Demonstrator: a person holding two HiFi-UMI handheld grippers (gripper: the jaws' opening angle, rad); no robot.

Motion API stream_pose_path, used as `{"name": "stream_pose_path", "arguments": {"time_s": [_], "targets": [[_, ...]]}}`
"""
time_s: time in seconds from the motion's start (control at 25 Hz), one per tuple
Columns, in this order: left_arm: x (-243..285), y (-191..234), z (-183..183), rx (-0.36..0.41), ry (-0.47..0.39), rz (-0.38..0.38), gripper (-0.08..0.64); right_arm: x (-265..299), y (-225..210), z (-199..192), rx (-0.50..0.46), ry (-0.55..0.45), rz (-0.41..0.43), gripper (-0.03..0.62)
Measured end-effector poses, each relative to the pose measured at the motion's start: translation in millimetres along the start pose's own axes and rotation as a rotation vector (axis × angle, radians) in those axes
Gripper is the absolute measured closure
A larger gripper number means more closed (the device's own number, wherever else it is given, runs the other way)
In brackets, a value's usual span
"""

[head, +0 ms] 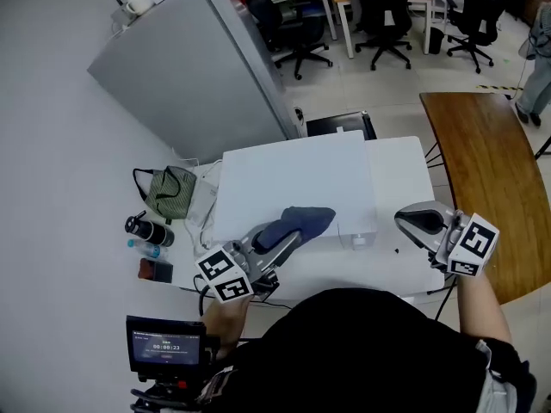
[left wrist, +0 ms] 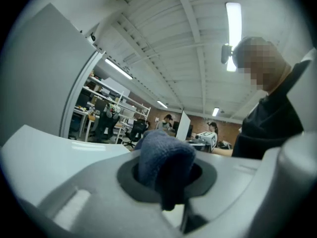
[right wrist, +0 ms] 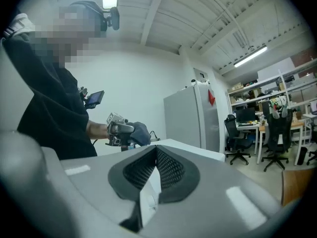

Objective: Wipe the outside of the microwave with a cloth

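The tall grey metal fridge [head: 189, 67] and the brown wooden table [head: 491, 170] sit at the edges and play no part in the task. In the middle, the white table [head: 405, 265] carries the white box-shaped microwave [head: 293, 183], seen from above w/ its top panel facing the head view.

The dark blue fleecy cloth [head: 301, 222] lies on that top panel, near the front edge. It is bunched btwn the jaws of the left gripper [head: 284, 235], which are clamped on it; the left gripper view shows the fabric filling the gap.

The right gripper [head: 413, 220] hovers over the table just to the right of the microwave, not touching it. Its jaws are closed tip to tip w/ nothing btwn them.

Progress, as a judgement: an early-to-mid stage. The cloth is grabbed and in contact w/ the top, so the top is likely the surface being wiped. No streaks or dirt show, so how much of the top is covered can't be told. Nothing shows the front door, side walls or back being wiped; those prob. remain, along w/ putting the cloth down.
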State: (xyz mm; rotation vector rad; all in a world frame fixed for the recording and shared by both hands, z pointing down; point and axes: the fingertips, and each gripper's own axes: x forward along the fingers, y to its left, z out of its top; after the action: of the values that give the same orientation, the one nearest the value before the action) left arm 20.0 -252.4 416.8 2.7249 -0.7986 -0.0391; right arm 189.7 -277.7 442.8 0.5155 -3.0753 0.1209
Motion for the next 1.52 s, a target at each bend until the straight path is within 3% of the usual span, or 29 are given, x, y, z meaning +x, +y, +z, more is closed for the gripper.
{"name": "stream_pose_path", "arguments": {"time_s": [0.24, 0.44, 0.6, 0.84, 1.04, 1.2, 1.36, 1.52], "targets": [[-87, -21, -10, -0.006, -0.063, -0.063, 0.502, 31, 81, 10, -0.04, 0.014, -0.052, 0.586], [-158, -50, -44, -0.079, -0.027, -0.132, 0.502, 54, 194, -4, 0.037, 0.042, -0.089, 0.586], [-197, -81, -68, -0.207, -0.037, -0.153, 0.502, 57, 261, 8, 0.043, 0.054, -0.097, 0.586], [-198, -158, -101, -0.229, -0.048, -0.204, 0.502, 7, 299, 20, 0.022, -0.001, -0.149, 0.586], [-169, -237, -137, -0.243, -0.061, -0.176, 0.502, -71, 328, -2, 0.051, -0.032, -0.124, 0.586], [-138, -297, -170, -0.272, -0.041, -0.182, 0.501, -133, 343, -37, 0.072, 0.006, -0.098, 0.586], [-126, -314, -172, -0.291, -0.046, -0.129, 0.502, -165, 336, -46, 0.092, 0.016, -0.088, 0.586], [-130, -318, -164, -0.237, -0.088, -0.141, 0.501, -159, 344, -30, 0.056, 0.003, -0.065, 0.586]]}}
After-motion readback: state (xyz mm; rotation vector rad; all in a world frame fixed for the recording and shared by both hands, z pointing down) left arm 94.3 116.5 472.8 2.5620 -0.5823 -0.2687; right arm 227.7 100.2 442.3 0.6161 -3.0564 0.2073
